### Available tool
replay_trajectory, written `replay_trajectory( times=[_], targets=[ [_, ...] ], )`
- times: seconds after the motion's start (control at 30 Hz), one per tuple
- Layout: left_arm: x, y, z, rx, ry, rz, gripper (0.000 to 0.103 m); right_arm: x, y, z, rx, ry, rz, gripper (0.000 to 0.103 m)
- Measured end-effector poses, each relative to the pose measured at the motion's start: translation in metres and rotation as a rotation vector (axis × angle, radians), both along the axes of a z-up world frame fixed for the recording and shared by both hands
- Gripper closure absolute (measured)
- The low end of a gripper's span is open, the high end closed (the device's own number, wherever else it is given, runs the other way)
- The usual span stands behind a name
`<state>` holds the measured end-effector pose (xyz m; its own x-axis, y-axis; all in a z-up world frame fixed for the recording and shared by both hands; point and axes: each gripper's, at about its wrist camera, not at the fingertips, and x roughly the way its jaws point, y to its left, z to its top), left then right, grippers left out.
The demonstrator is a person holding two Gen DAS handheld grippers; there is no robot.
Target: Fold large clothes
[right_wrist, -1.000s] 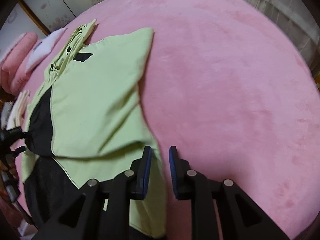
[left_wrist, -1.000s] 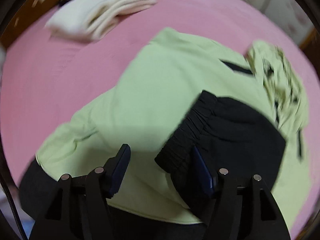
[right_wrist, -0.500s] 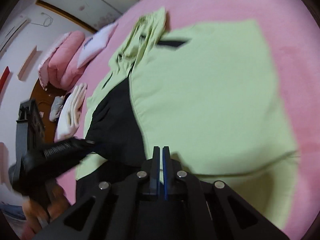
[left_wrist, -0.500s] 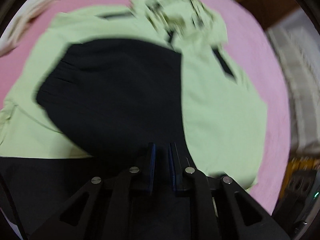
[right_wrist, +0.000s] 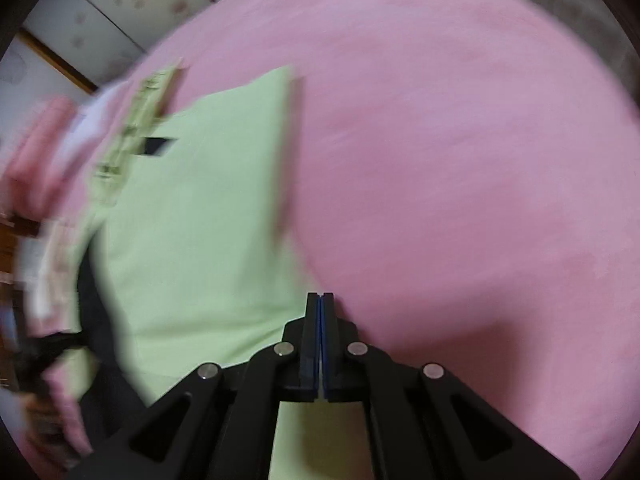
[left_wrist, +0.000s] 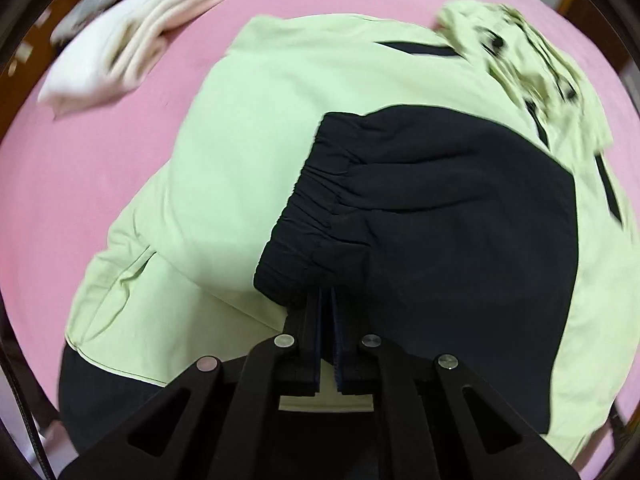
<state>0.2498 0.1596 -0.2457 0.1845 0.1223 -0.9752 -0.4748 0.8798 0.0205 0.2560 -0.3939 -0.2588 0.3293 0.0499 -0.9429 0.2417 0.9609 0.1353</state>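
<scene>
A light green and black jacket (left_wrist: 248, 168) lies spread on the pink bed cover (left_wrist: 100, 148). Its black sleeve (left_wrist: 440, 216) with an elastic cuff (left_wrist: 308, 208) is folded across the green body. My left gripper (left_wrist: 327, 300) is shut on the near corner of that black cuff. In the right wrist view the jacket (right_wrist: 200, 216) lies left of centre, blurred. My right gripper (right_wrist: 319, 300) is shut at the jacket's lower right edge; the blur hides whether cloth is between its pads.
A folded cream cloth stack (left_wrist: 132, 36) lies on the bed cover beyond the jacket at upper left. The jacket's crumpled hood (left_wrist: 520, 56) is at the far right. Pink pillows (right_wrist: 36, 152) and a wall with sliding panels (right_wrist: 120, 4) lie beyond the bed. Bare pink cover (right_wrist: 460, 168) fills the right.
My left gripper closed from wide open onto the black cuff. My right gripper closed fully and swung over the jacket and back toward its right edge.
</scene>
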Motion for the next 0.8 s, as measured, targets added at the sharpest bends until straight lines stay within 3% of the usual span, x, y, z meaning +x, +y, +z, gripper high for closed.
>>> replay_trajectory(
  times=[0.17, 0.3, 0.4, 0.47, 0.53, 0.57, 0.63, 0.77, 0.8],
  targets=[
    [0.003, -0.033, 0.008, 0.108, 0.031, -0.089, 0.097, 0.001, -0.012, 0.009, 0.139, -0.091, -0.050, 0.103],
    [0.006, -0.071, 0.018, 0.023, -0.025, -0.188, 0.096, 0.013, 0.035, 0.026, 0.268, -0.195, 0.145, 0.103],
    [0.018, -0.106, 0.020, -0.057, -0.062, -0.288, 0.095, 0.029, 0.080, 0.017, 0.431, -0.145, 0.330, 0.103],
    [0.027, -0.125, 0.018, -0.073, -0.075, -0.344, 0.095, 0.044, 0.120, -0.001, 0.482, -0.042, 0.462, 0.103],
    [0.040, -0.139, 0.012, -0.053, -0.066, -0.376, 0.095, 0.058, 0.152, -0.016, 0.420, 0.022, 0.527, 0.103],
    [0.047, -0.141, 0.010, -0.044, -0.064, -0.380, 0.095, 0.065, 0.161, -0.020, 0.389, 0.006, 0.548, 0.103],
    [0.062, -0.142, 0.008, -0.043, -0.066, -0.370, 0.095, 0.082, 0.163, -0.021, 0.388, -0.026, 0.523, 0.103],
    [0.079, -0.121, 0.006, -0.080, -0.096, -0.309, 0.095, 0.122, 0.130, -0.023, 0.400, -0.068, 0.366, 0.103],
    [0.083, -0.114, 0.007, -0.038, -0.098, -0.295, 0.094, 0.128, 0.121, -0.025, 0.395, -0.077, 0.347, 0.103]
  ],
)
